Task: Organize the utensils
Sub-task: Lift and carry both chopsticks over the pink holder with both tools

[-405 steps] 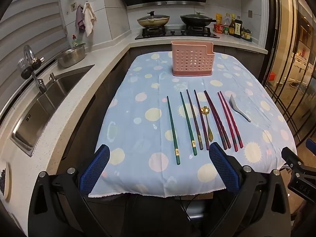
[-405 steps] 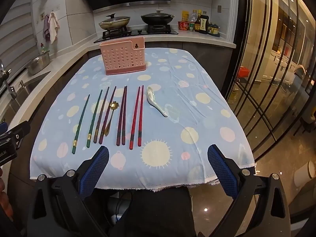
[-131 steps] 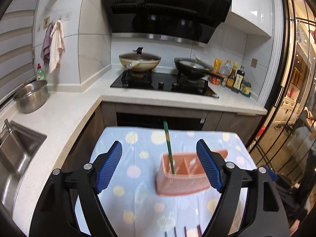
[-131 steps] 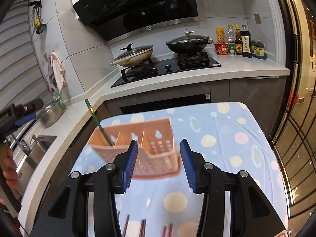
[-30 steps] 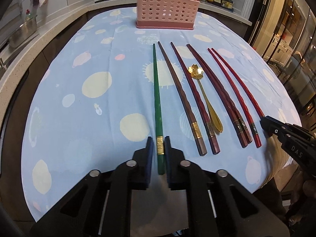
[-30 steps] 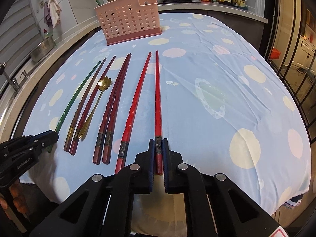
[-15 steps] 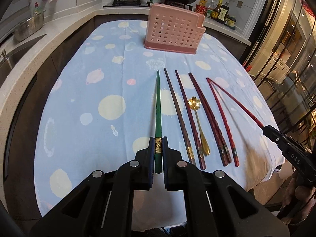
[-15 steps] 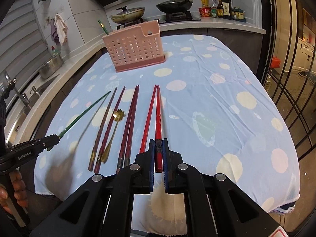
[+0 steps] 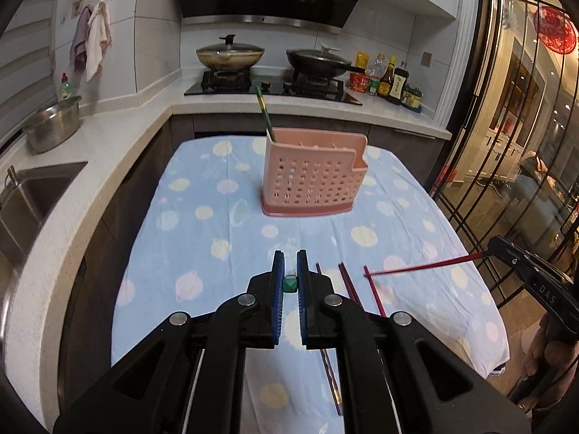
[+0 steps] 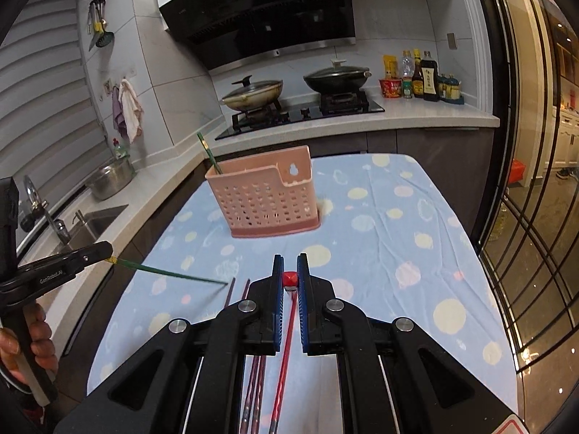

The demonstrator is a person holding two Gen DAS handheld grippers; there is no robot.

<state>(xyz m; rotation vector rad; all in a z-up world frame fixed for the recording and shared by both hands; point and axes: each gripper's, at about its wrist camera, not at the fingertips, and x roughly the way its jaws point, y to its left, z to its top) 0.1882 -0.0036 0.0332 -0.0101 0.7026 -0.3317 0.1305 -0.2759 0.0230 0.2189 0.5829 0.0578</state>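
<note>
Now I am holding two chopsticks above the desk (image 9: 202, 238), one in each pair of tongs. My left tongs (image 9: 290, 282) are clamped on the green chopstick (image 10: 170, 272), whose blunt end is showing between the blue pads (image 9: 278, 300); in the right view its shaft is slanting out from those tongs over the spotted cloth (image 10: 398, 238). My right tongs (image 10: 290, 282) are clamped on a red chopstick (image 9: 423, 266), its square end sitting between the pads (image 10: 278, 300), and in the left view its shaft is pointing in from the right, the tip hanging near the other sticks. Those dark red chopsticks (image 9: 345, 278) are lying on the cloth just under and beside my left tongs. The pink holder (image 9: 313, 177) is standing upright farther along the desk, well apart from both pairs of tongs, and another green chopstick (image 9: 265, 114) is leaning in its left end. Behind it two lidded pans (image 10: 253, 94) are sitting on the stove (image 10: 300, 114).
</note>
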